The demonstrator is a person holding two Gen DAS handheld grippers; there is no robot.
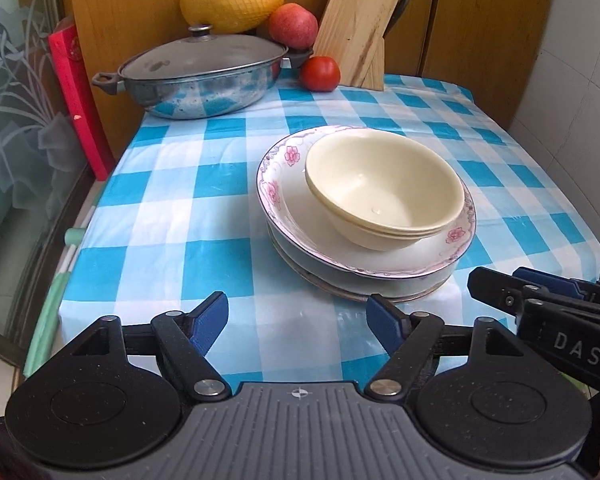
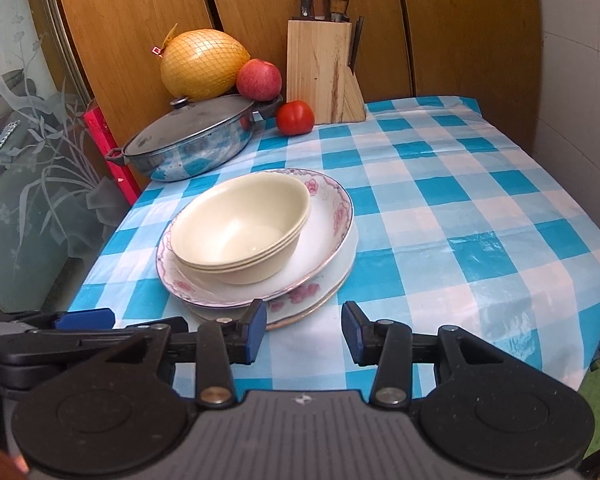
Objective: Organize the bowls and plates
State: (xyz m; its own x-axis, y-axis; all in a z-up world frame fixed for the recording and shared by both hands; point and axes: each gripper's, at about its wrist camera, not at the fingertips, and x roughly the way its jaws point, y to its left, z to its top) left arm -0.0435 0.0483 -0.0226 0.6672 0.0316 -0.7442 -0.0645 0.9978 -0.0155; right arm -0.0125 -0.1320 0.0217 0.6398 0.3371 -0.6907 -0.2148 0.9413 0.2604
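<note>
Left wrist view shows the left gripper [image 1: 298, 312] spread wide and empty just short of the stack, likely so its fingers can span a rim. Beside it, the right gripper [image 2: 304, 330] is parted more narrowly, also holding nothing. Beyond them, nested cream bowls [image 1: 384, 188] sit inside floral plates [image 1: 284, 196] on the checked tablecloth [image 1: 172, 208]; a lidded pan [image 1: 200, 76] stands farther back.

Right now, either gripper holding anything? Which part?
Nothing held. Left gripper and right gripper are both open and empty, short of the bowls stacked on the plates.
</note>
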